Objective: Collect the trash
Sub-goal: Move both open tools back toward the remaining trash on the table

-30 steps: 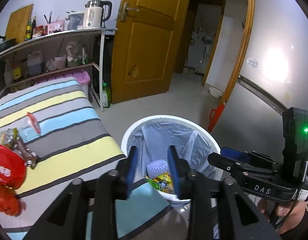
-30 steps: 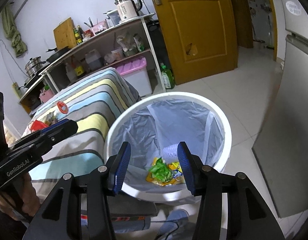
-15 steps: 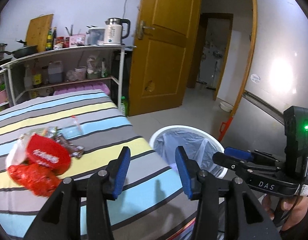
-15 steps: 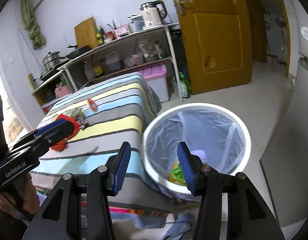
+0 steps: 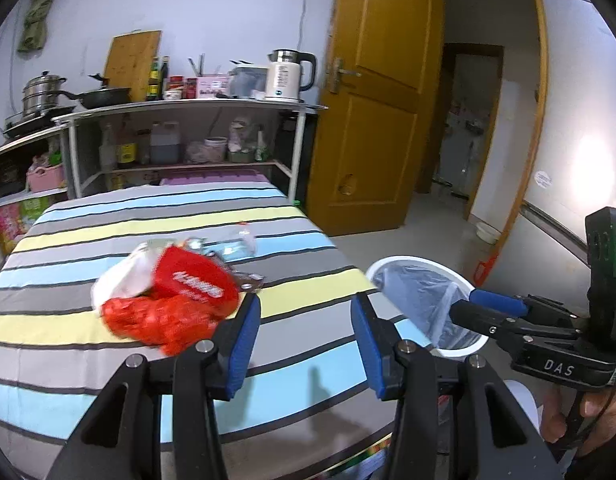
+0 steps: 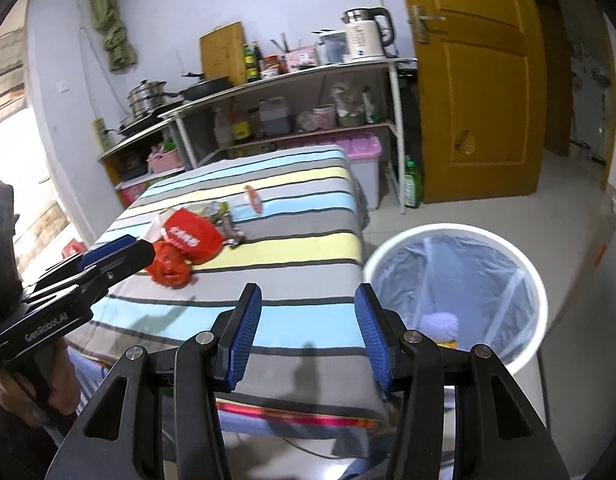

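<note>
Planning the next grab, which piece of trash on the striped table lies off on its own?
The small red-and-clear wrapper, lying alone toward the far edge; the red packet, red bag and the rest sit heaped together.

Both wrist views toward striped table (image 5: pixel 291 344)

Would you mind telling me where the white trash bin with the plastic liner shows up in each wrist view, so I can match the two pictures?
Left wrist view: the white trash bin sits right of centre, beside the striped table, partly behind the right gripper.
Right wrist view: the bin fills the lower right.
Shared landmark: the white kettle on the shelf.
</note>
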`<state>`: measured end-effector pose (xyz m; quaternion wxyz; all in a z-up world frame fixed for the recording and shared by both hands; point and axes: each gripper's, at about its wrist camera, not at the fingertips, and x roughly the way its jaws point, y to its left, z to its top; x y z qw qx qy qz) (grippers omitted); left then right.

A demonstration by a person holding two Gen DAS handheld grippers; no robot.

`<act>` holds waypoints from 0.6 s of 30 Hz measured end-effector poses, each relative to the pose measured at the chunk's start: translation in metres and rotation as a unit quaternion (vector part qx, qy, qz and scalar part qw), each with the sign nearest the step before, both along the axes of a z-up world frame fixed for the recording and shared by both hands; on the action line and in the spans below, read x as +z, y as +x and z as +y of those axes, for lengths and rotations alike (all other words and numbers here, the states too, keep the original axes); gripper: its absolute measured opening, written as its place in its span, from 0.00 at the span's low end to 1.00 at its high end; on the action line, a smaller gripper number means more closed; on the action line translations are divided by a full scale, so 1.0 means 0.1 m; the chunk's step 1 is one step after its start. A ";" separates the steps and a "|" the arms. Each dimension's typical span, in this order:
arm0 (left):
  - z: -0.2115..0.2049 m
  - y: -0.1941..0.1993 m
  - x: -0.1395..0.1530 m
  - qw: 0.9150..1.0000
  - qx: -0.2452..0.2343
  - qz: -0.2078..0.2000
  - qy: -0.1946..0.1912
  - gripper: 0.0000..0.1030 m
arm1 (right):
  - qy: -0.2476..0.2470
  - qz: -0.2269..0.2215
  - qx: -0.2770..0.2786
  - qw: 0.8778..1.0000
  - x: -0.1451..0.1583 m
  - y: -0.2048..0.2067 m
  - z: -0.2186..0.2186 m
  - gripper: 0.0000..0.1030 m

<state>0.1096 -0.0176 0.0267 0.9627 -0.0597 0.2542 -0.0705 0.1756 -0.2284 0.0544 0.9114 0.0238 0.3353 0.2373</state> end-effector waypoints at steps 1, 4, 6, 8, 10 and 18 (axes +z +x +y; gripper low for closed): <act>0.05 -0.03 -0.01 1.000 0.005 0.000 0.000 0.47 | 0.000 -0.001 0.003 1.000 0.00 0.00 0.03 0.48; 0.18 -0.09 -0.03 1.000 0.022 -0.001 0.001 0.47 | 0.000 -0.002 0.017 1.000 0.01 -0.02 0.15 0.48; 0.25 -0.15 -0.04 1.000 0.031 -0.001 0.001 0.47 | 0.001 -0.002 0.027 1.000 0.00 -0.04 0.24 0.48; 0.31 -0.18 -0.06 0.999 0.041 -0.001 0.001 0.47 | 0.001 -0.002 0.036 0.999 0.00 -0.05 0.32 0.48; 0.38 -0.21 -0.08 0.999 0.049 0.000 0.002 0.47 | -0.001 -0.001 0.048 0.999 -0.02 -0.07 0.41 0.48; 0.59 -0.31 -0.14 0.998 0.071 0.003 0.001 0.47 | -0.007 0.005 0.084 0.996 -0.09 -0.12 0.68 0.48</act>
